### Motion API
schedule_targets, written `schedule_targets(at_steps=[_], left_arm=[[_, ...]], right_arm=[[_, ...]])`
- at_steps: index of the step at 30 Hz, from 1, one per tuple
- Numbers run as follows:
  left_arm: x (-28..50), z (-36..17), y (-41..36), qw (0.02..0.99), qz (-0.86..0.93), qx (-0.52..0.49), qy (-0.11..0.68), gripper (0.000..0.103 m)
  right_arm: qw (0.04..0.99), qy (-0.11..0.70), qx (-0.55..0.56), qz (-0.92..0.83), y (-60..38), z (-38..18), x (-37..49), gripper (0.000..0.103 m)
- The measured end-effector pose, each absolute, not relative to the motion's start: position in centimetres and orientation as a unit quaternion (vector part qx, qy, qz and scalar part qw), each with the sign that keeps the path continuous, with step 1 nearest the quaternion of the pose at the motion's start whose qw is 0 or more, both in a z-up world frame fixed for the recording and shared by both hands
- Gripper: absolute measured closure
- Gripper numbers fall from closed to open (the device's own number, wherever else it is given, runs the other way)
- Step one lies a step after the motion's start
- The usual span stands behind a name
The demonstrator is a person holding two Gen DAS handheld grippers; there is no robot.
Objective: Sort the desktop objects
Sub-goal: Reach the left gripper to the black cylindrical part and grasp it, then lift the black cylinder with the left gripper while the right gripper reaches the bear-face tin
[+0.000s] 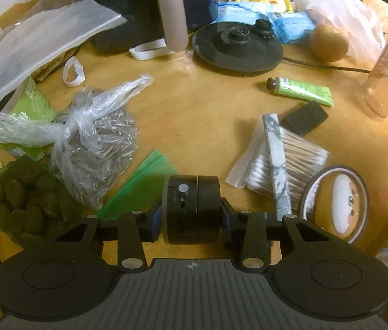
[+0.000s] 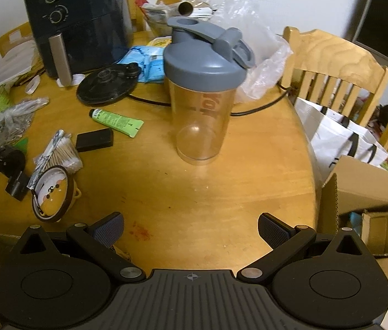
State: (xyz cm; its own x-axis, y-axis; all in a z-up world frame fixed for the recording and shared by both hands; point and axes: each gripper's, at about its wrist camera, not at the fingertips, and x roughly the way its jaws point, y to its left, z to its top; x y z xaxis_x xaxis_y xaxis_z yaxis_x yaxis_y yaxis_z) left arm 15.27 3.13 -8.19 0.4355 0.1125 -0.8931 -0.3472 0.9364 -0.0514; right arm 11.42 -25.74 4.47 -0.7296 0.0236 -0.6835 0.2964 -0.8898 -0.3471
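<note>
My left gripper (image 1: 191, 214) is shut on a black round device (image 1: 191, 209) with an OFF switch, held just above the wooden table (image 1: 194, 104). It also shows at the left edge of the right wrist view (image 2: 9, 162). My right gripper (image 2: 191, 233) is open and empty above the table's front part. A clear shaker bottle (image 2: 202, 96) with a grey lid stands ahead of it. A green tube (image 1: 301, 90), a small black box (image 1: 303, 117), a bag of cotton swabs (image 1: 284, 159) and a round cartoon mirror (image 1: 336, 203) lie to the right of the left gripper.
A tied plastic bag (image 1: 95, 143), a green strip (image 1: 139, 189) and a net of dark green balls (image 1: 26, 200) lie left. A black kettle base (image 2: 106, 84) and air fryer (image 2: 81, 22) stand at the back. A wooden chair (image 2: 334, 66), white bag and cardboard boxes (image 2: 367, 192) are beyond the right edge.
</note>
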Motion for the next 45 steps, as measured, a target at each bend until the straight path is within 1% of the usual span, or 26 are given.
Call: schedule_targets(at_steps=[9, 12, 22, 31, 45], left_arm=[[14.2, -4.6, 1.9, 0.855, 0.144, -0.110, 0.485, 0.063], [13.8, -2.9, 0.9, 0.859, 0.142, -0.122, 0.476, 0.063], [11.7, 0.5, -2.9, 0.868, 0.134, -0.180, 0.443, 0.063], [9.7, 1.6, -5.1, 0.866, 0.147, -0.231, 0.418, 0.063], [7.1, 1.9, -6.5, 0.857, 0.175, -0.278, 0.398, 0.063]], right_arm=[[0.050, 0.200, 0.359, -0.910, -24.3, 4.6, 12.5, 0.000], [0.050, 0.200, 0.358, -0.911, -24.2, 4.6, 12.9, 0.000], [0.068, 0.210, 0.360, -0.907, -25.5, 4.1, 13.4, 0.000], [0.085, 0.220, 0.360, -0.903, -27.2, 3.4, 13.5, 0.000], [0.124, 0.243, 0.358, -0.893, -30.7, 2.7, 12.6, 0.000]])
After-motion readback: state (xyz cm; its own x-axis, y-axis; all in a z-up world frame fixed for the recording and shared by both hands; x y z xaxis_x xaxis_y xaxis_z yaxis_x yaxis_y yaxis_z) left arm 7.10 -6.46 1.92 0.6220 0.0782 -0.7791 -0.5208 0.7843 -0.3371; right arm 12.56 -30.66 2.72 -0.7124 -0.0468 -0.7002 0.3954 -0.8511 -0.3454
